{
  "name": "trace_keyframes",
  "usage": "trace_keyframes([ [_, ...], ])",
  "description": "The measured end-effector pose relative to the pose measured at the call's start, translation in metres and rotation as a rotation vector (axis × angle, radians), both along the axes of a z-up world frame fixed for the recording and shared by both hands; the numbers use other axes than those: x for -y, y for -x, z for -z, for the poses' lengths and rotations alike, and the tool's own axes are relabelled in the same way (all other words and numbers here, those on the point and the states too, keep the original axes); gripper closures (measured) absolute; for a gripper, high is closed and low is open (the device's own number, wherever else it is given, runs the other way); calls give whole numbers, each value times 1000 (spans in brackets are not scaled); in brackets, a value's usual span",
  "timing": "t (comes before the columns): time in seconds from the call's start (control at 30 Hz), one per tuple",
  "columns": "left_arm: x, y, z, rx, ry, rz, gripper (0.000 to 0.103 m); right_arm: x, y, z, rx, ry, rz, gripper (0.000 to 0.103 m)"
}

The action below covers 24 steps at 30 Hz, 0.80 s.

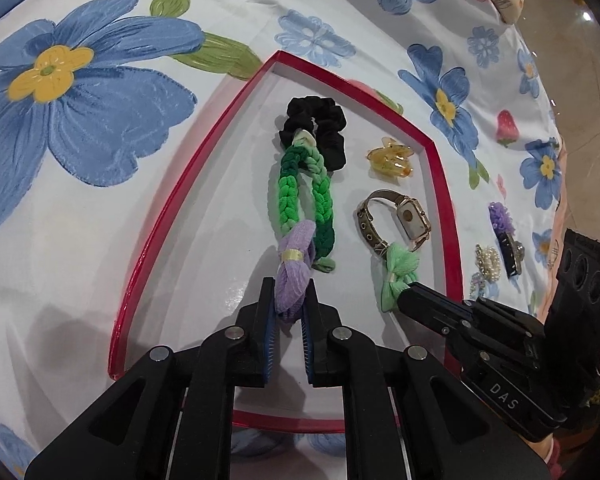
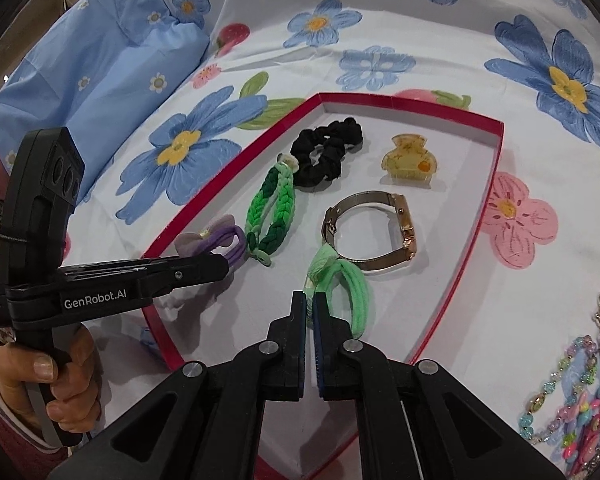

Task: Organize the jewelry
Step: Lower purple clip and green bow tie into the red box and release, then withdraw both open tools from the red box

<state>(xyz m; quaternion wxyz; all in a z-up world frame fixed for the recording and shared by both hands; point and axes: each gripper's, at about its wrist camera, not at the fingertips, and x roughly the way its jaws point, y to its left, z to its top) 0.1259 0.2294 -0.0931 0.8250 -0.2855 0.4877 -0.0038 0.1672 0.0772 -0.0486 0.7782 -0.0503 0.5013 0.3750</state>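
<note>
soft purple bow hair tie [image 1: 294, 270] and green bow hair tie [image 2: 339, 280], pinched in the nearly closed left gripper [image 1: 291, 312] and right gripper [image 2: 309, 312], feel light and floppy, best held at the elastic loop.

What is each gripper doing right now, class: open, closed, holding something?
Left gripper: closed on the purple bow hair tie.
Right gripper: closed on the light green bow hair tie.

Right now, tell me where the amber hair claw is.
In the red-rimmed tray, far right corner: the amber hair claw lies right of the black scrunchie, beyond the watch.
</note>
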Motion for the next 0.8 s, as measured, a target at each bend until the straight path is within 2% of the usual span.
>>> trace_keyframes([
  [0.1, -2, 2, 0, -1, -2, -11, 78, 0, -1, 1, -1, -7, 4, 95],
  [0.23, -2, 4, -4, -2, -19, -14, 71, 2, -1, 0, -5, -17, 13, 93],
  [0.4, 1, 8, -10, 4, -40, -17, 61, 7, 0, -5, -6, -33, 17, 80],
  [0.7, 7, 20, -29, 29, -62, -34, 60, 29, 11, -28, 28, -78, 57, 80],
  [0.8, 15, 24, -38, 44, -75, -26, 52, 46, 16, -36, 40, -92, 83, 74],
])
